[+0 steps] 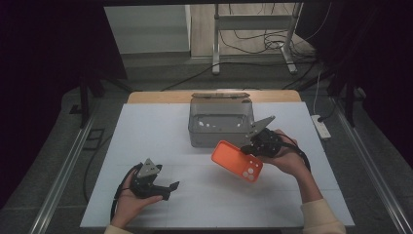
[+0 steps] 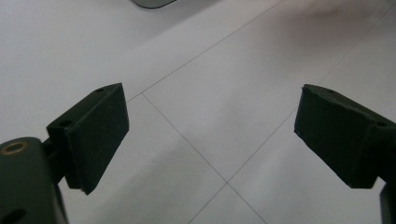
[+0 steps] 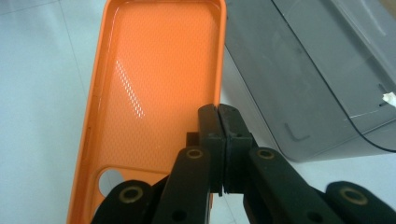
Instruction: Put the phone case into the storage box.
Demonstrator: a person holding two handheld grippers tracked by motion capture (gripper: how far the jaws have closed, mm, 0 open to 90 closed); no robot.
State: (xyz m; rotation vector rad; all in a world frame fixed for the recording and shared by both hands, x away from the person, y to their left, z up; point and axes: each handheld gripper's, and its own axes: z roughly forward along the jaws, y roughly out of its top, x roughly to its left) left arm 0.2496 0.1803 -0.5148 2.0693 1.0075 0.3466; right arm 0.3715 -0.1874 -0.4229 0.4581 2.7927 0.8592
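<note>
The orange phone case hangs off the right gripper, lifted above the white tabletop and tilted, its camera cut-outs toward the person. In the right gripper view the case shows its hollow inner side, stretching up and away from the jaws; they are pressed together on the case's long edge, near the end with the round opening. The right gripper is thus clenched on that rim, with the case spreading out to one side of the jaws.

Just beyond the right gripper, on the far side from the person, stands a grey translucent box with its lid raised at the back. In the right gripper view, the box wall sits just beside the case's edge; whether they touch cannot be told.

Well apart from all this, the left gripper is held low over the tabletop in the person's left hand. In the left gripper view, its jaws stand wide apart and released, with bare tabletop between them.
</note>
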